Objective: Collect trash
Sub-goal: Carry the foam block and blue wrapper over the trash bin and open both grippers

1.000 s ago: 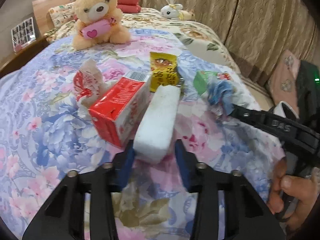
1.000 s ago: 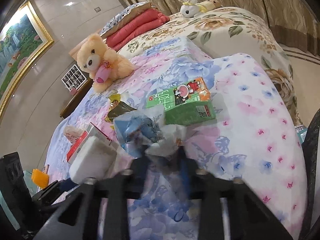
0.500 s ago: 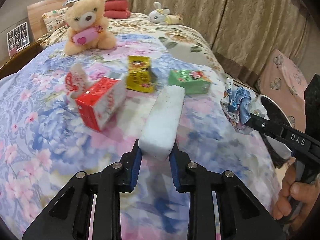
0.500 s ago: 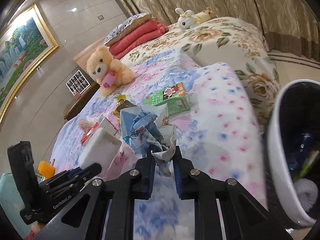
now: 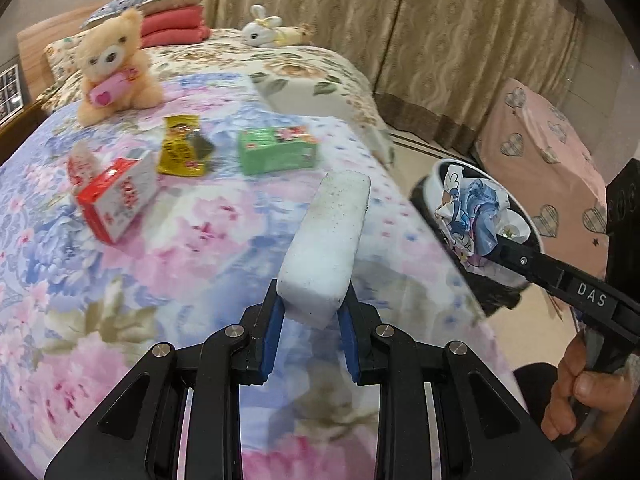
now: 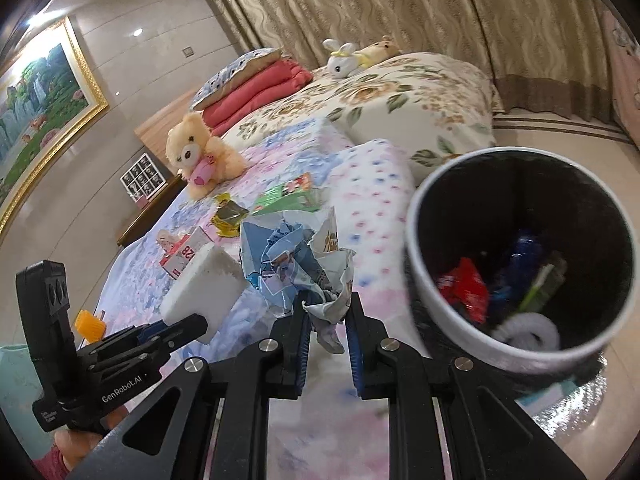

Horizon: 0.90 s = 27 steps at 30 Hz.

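Note:
My left gripper (image 5: 310,312) is shut on a white foam block (image 5: 328,240) and holds it above the floral bed; the block also shows in the right wrist view (image 6: 204,284). My right gripper (image 6: 326,312) is shut on a crumpled blue and white wrapper (image 6: 296,264), held beside the white-rimmed black trash bin (image 6: 416,248). In the left wrist view the wrapper (image 5: 472,216) hangs over the bin (image 5: 430,178). A red carton (image 5: 116,200), a yellow packet (image 5: 182,146) and a green box (image 5: 276,150) lie on the bed.
A teddy bear (image 5: 114,66) sits at the far side of the bed, with red pillows (image 5: 172,32) and a white plush rabbit (image 5: 264,32) behind. A pink heart-patterned cover (image 5: 540,152) stands past the bin. The bin holds several pieces of trash (image 6: 468,284).
Both grippers have lifted their items off the bed and moved right toward the bin. The wrapper now hangs at the bin's rim. The left gripper closed on the foam block.

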Motion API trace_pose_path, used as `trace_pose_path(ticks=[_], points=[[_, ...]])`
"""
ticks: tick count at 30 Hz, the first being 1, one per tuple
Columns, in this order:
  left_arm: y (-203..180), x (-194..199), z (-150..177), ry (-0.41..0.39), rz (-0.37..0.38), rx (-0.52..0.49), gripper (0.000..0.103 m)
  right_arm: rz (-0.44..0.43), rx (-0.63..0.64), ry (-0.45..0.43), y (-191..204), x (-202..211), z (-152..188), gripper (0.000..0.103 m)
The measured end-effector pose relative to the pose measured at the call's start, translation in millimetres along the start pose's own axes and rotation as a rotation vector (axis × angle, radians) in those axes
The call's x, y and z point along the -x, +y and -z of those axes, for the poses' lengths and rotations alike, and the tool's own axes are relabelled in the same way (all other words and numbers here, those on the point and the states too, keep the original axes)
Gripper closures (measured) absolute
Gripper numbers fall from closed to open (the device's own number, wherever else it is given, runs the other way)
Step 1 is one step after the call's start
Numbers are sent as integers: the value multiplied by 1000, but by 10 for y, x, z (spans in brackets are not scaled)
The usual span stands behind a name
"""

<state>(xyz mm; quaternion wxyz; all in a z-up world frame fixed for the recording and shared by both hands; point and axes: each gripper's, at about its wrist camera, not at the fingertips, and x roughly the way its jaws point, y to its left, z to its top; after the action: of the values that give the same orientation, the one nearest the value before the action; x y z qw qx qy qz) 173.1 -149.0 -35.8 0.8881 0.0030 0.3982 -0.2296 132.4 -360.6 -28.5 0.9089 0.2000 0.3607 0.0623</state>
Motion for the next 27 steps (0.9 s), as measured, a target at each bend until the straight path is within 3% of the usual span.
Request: trace_pose_path(ticks=[14, 27], points=[[-705, -52, -75, 10, 89, -100, 78, 110, -59, -59, -584, 506, 2, 86], [-991, -117, -178, 13, 114, -139, 78, 138, -81, -74, -820, 595, -44, 86]])
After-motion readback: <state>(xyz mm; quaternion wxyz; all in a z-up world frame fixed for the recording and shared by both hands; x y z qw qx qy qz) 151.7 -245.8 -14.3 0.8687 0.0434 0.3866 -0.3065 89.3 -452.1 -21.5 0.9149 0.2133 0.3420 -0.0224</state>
